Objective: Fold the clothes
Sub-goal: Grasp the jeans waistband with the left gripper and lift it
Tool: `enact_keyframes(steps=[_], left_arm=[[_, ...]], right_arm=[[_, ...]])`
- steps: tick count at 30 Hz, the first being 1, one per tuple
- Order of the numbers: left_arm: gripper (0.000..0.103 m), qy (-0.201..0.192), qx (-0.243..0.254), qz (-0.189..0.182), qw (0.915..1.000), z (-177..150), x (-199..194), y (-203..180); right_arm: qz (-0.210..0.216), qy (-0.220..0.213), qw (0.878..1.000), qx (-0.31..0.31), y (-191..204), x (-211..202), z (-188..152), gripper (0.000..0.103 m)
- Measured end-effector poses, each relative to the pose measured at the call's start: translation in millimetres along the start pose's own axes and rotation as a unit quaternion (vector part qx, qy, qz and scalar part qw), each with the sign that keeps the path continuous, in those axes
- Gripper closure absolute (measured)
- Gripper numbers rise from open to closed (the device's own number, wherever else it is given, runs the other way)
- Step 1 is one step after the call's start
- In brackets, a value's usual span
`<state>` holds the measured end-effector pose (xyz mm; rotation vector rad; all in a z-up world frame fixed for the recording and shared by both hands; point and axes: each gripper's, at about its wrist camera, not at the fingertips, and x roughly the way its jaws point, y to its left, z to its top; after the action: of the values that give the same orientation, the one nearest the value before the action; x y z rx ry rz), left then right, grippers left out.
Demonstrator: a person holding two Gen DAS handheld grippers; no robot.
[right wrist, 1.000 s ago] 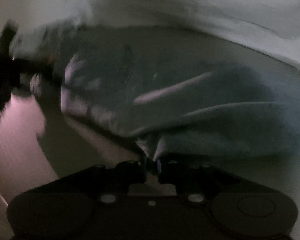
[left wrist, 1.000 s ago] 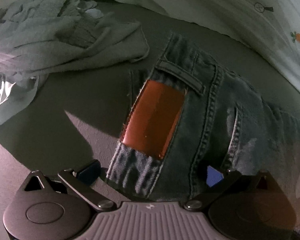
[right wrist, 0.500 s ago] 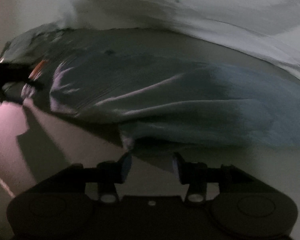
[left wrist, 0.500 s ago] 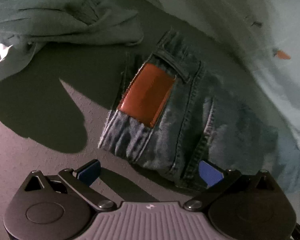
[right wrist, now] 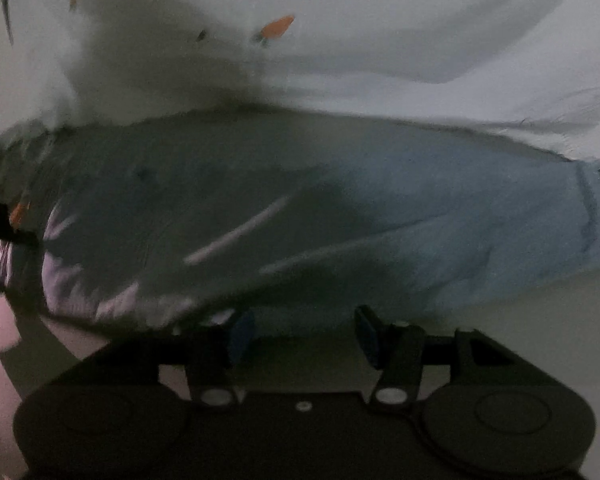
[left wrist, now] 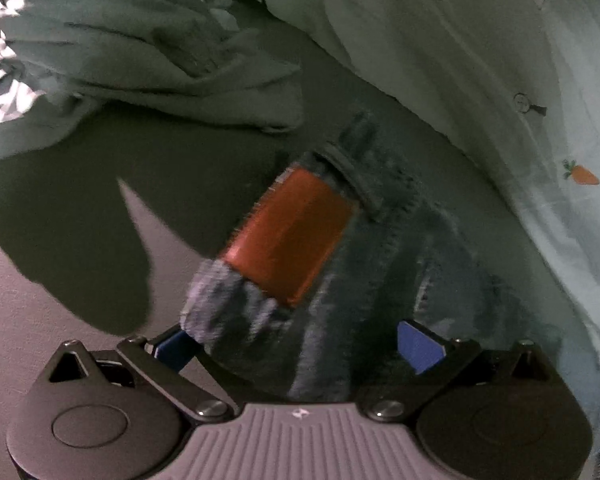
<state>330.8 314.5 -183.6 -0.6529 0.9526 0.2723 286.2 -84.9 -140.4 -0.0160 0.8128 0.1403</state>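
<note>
Your blue denim jeans (left wrist: 380, 248) lie flat on the grey surface, waistband end nearest, an orange-brown patch (left wrist: 288, 236) on it beside a belt loop. Seen from the right wrist, the jeans (right wrist: 340, 216) stretch crosswise, creased and blurred, legs running right.
</note>
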Motion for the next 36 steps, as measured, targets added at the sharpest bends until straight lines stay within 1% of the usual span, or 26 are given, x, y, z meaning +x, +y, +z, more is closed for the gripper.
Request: enact_keyframes(steps=[1, 2, 3, 5, 6, 7, 8, 10, 11, 13, 15, 17, 19, 20, 22, 24, 26, 28, 31, 34, 36], left_arm=[[0.001, 0.002, -0.004, -0.007, 1.0000, 1, 1, -1], [0.002, 0.005, -0.008, -0.013, 0.9999, 2, 2, -1], [0.002, 0.003, -0.008, -0.012, 0.9999, 2, 3, -2], [0.007, -0.003, -0.018, -0.008, 0.9998, 4, 3, 0], [0.016, -0.007, -0.027, -0.004, 0.9996, 5, 1, 2], [0.032, -0.011, -0.037, -0.001, 0.9993, 6, -1, 5], [0.037, -0.012, -0.047, 0.004, 0.9988, 7, -3, 9], [0.043, -0.009, -0.078, -0.011, 0.9968, 11, -4, 17], [0.044, -0.008, -0.093, -0.018, 0.9955, 13, -4, 21], [0.048, -0.011, -0.085, -0.009, 0.9963, 14, -4, 15], [0.052, -0.024, -0.050, 0.007, 0.9984, 12, -9, 2], [0.056, -0.035, -0.021, 0.014, 0.9991, 13, -16, -8], [0.059, -0.041, -0.017, 0.010, 0.9989, 18, -20, -12], [0.060, -0.044, -0.023, 0.006, 0.9987, 22, -21, -14], [0.062, -0.055, -0.032, 0.003, 0.9980, 27, -28, -18], [0.065, -0.078, -0.003, 0.014, 0.9969, 29, -37, -33], [0.066, -0.101, 0.033, 0.016, 0.9942, 30, -46, -54], [0.069, -0.116, 0.054, 0.003, 0.9917, 32, -55, -69], [0.069, -0.138, 0.095, -0.020, 0.9857, 35, -68, -95], [0.070, -0.150, 0.129, -0.038, 0.9795, 35, -80, -120], [0.070, -0.163, 0.162, -0.042, 0.9723, 33, -86, -147]], right_arm=[[-0.009, -0.001, 1.000, -0.001, 0, 2, 2, 0.083], [-0.018, 0.000, 1.000, -0.004, 0, 6, 3, 0.097], [-0.025, 0.002, 1.000, -0.007, 0, 11, 5, 0.098], [-0.021, 0.006, 1.000, -0.004, -1, 20, 9, 0.099], [-0.018, 0.009, 1.000, 0.002, -2, 25, 12, 0.099], [-0.015, 0.012, 1.000, 0.005, -2, 30, 15, 0.099], [-0.011, 0.016, 1.000, 0.008, -3, 36, 19, 0.098], [-0.006, 0.018, 1.000, 0.006, -2, 50, 28, 0.098], [-0.004, 0.018, 1.000, 0.002, 0, 59, 34, 0.098], [-0.001, 0.016, 1.000, -0.011, 4, 79, 50, 0.098], [-0.002, 0.009, 0.999, -0.032, 10, 102, 70, 0.098], [0.003, 0.006, 0.999, -0.041, 15, 125, 90, 0.098], [0.013, 0.013, 0.999, -0.034, 16, 148, 106, 0.098], [0.014, 0.024, 0.999, -0.034, 17, 158, 110, 0.098], [0.009, 0.035, 0.999, -0.032, 14, 165, 104, 0.098], [0.016, 0.046, 0.998, -0.029, 10, 154, 93, 0.098], [0.023, 0.058, 0.998, -0.023, 4, 136, 78, 0.098], [0.030, 0.057, 0.998, -0.023, -2, 112, 58, 0.098], [0.044, 0.088, 0.995, -0.019, -12, 85, 35, 0.097], [0.051, 0.081, 0.995, 0.020, -27, 55, 16, 0.096], [0.050, 0.070, 0.993, 0.078, -45, 36, 9, 0.089]])
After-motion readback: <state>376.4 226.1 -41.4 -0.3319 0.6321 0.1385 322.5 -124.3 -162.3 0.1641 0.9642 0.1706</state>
